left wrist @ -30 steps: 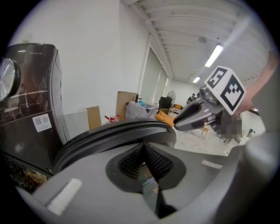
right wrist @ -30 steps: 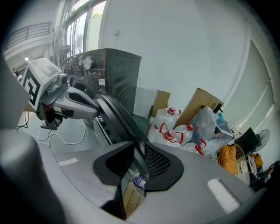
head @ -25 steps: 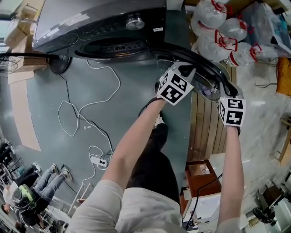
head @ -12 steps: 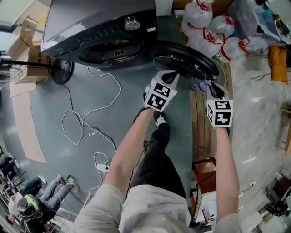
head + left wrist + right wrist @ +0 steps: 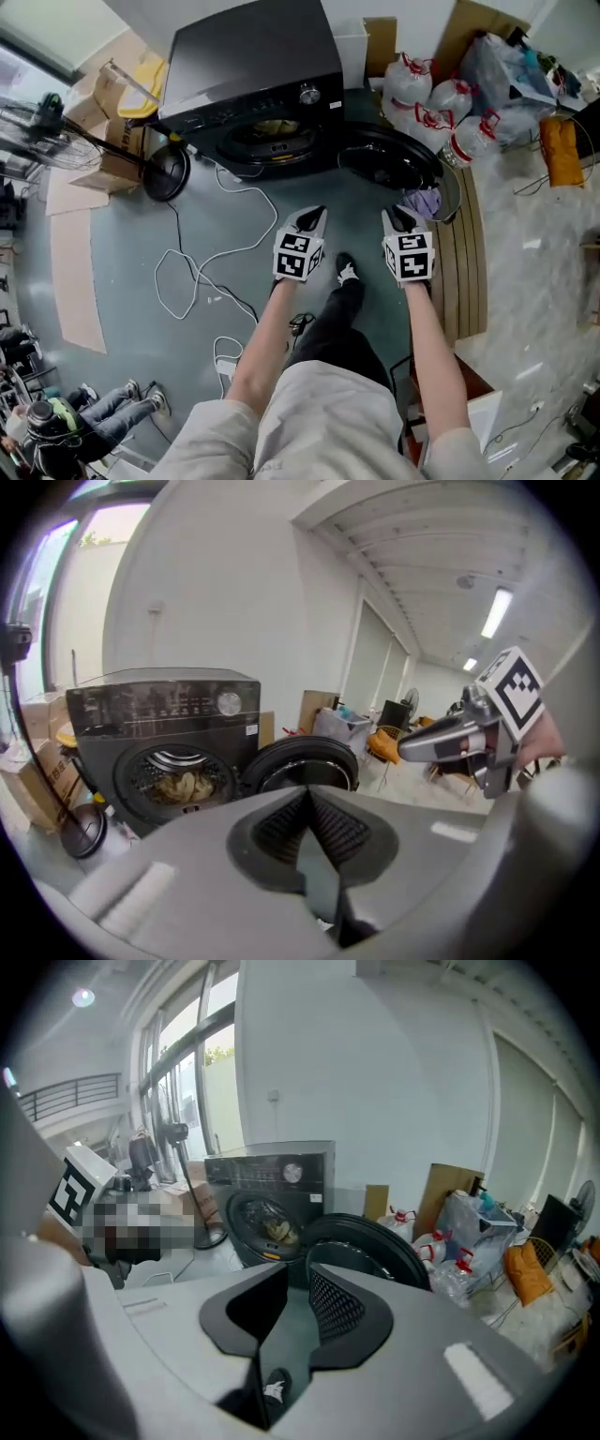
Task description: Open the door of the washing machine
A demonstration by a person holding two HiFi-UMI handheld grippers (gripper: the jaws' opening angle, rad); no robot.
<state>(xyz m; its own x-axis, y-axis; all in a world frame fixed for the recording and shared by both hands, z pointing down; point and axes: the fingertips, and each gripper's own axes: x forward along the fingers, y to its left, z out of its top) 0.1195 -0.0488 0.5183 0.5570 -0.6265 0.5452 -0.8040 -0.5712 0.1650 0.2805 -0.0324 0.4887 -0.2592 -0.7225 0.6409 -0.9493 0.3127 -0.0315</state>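
The black washing machine point(image 5: 253, 66) stands at the top of the head view. Its round door point(image 5: 389, 159) is swung out to the right, and laundry shows in the drum point(image 5: 274, 129). Both grippers hang in the air in front of the machine, apart from the door. My left gripper point(image 5: 317, 214) is shut with nothing in it. My right gripper point(image 5: 394, 214) has a narrow gap between its pads and holds nothing. The left gripper view shows the machine point(image 5: 159, 724) and door point(image 5: 300, 766) beyond my left gripper point(image 5: 307, 794). The right gripper view shows the door point(image 5: 366, 1241) past my right gripper point(image 5: 298, 1265).
A white cable point(image 5: 206, 253) loops over the grey floor to a power strip point(image 5: 225, 352). A standing fan's base point(image 5: 169, 171) and cardboard boxes point(image 5: 112, 150) sit left of the machine. Bagged water bottles point(image 5: 441, 103), a basin with purple cloth point(image 5: 427, 202) and a wooden pallet point(image 5: 464, 262) are on the right.
Both grippers have drawn back from the door's rim toward the person and come level with each other. The door stays swung open.
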